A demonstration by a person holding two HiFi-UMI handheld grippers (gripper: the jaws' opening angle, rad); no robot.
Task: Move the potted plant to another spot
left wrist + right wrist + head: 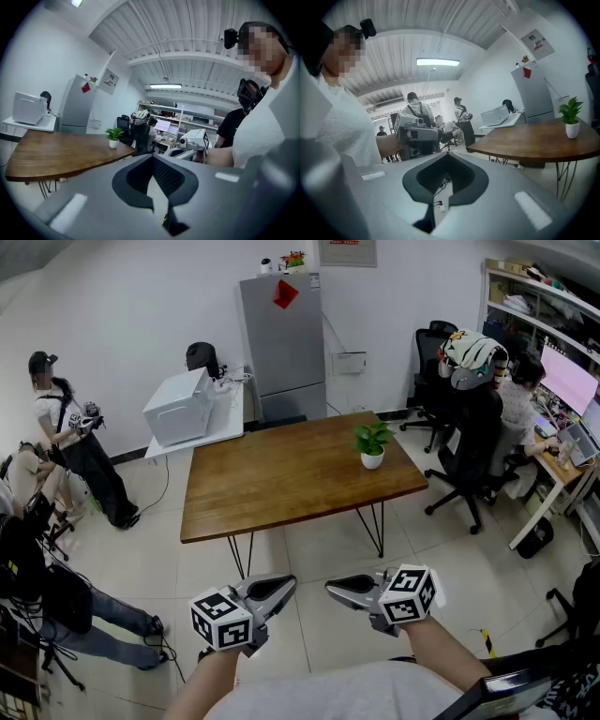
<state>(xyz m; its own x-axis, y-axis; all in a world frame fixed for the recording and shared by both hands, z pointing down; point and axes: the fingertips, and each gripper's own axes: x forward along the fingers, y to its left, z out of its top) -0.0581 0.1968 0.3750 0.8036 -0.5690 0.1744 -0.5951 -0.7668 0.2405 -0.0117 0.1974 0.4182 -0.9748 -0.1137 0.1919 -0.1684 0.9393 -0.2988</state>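
Note:
The potted plant (372,442), green leaves in a small white pot, stands near the right end of the brown wooden table (281,479). It also shows in the left gripper view as the plant (113,136) and in the right gripper view as the plant (571,117). Both grippers hang over the floor, well short of the table, with their tips turned toward each other. My left gripper (289,584) is shut and holds nothing, and its jaws meet in its own view (152,157). My right gripper (331,587) is likewise shut and empty (447,154).
A grey fridge (283,345) stands behind the table, with a white microwave (180,406) on a white side table beside it. Black office chairs (469,442) and a seated person (517,395) are to the right of the table. Other people (70,442) and gear fill the left side.

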